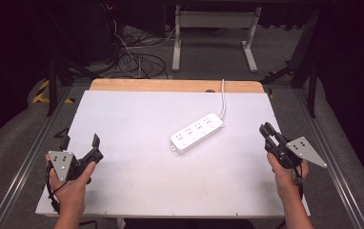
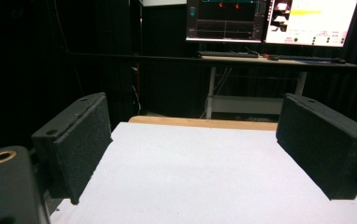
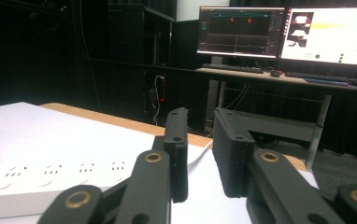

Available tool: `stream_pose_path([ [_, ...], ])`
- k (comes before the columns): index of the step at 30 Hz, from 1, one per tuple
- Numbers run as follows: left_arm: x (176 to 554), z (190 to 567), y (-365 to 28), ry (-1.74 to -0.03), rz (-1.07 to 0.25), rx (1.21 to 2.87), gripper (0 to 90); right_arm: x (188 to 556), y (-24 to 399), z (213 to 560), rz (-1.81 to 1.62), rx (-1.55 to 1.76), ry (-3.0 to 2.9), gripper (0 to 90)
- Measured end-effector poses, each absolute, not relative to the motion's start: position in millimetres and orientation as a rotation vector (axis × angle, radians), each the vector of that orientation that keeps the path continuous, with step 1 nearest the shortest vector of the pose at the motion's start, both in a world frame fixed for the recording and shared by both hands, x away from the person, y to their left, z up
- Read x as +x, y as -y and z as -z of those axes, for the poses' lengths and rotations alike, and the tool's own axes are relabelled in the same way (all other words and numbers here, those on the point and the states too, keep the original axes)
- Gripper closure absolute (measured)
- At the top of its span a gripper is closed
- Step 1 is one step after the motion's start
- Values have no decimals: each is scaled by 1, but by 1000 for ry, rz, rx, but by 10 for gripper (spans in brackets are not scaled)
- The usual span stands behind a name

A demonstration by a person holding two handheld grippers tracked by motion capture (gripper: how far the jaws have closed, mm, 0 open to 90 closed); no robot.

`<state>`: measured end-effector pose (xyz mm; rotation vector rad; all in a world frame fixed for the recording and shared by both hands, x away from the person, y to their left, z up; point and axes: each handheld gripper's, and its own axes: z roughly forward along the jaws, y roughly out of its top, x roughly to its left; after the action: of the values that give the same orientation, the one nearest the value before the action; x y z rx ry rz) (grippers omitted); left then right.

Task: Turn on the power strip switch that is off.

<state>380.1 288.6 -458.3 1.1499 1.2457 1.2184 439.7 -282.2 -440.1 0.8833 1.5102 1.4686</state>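
A white power strip (image 1: 197, 132) with several sockets lies at an angle on the white board (image 1: 137, 119), right of the middle; its white cable (image 1: 223, 98) runs off over the far edge. My left gripper (image 1: 96, 147) rests near the board's front left in a person's hand, jaws wide open, with bare board between them in the left gripper view (image 2: 193, 149). My right gripper (image 1: 265, 129) is held at the board's right edge, to the right of the strip. Its jaws stand close together with a narrow gap (image 3: 201, 122) and nothing in it. The strip (image 3: 50, 184) lies to their left.
A wooden strip (image 1: 170, 85) borders the board's far edge. Beyond it stand a desk frame (image 1: 213, 19), loose floor cables (image 1: 137, 59) and lit monitors (image 3: 279, 30). Metal rails (image 1: 27, 152) run along both sides of the table.
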Motion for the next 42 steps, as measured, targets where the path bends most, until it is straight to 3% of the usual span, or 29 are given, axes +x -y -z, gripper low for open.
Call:
stream_pose_path([
  [7,380,458,-288,-1244,-1219,1154,111,449,276,437,-1488,884,-1523,899],
  [29,381,459,-288,-1242,-1221,1163,127,494,235,416,-1390,887,-1739,900],
  [42,381,459,-286,-1234,-1223,1178,137,521,200,432,-1277,875,-1989,900],
])
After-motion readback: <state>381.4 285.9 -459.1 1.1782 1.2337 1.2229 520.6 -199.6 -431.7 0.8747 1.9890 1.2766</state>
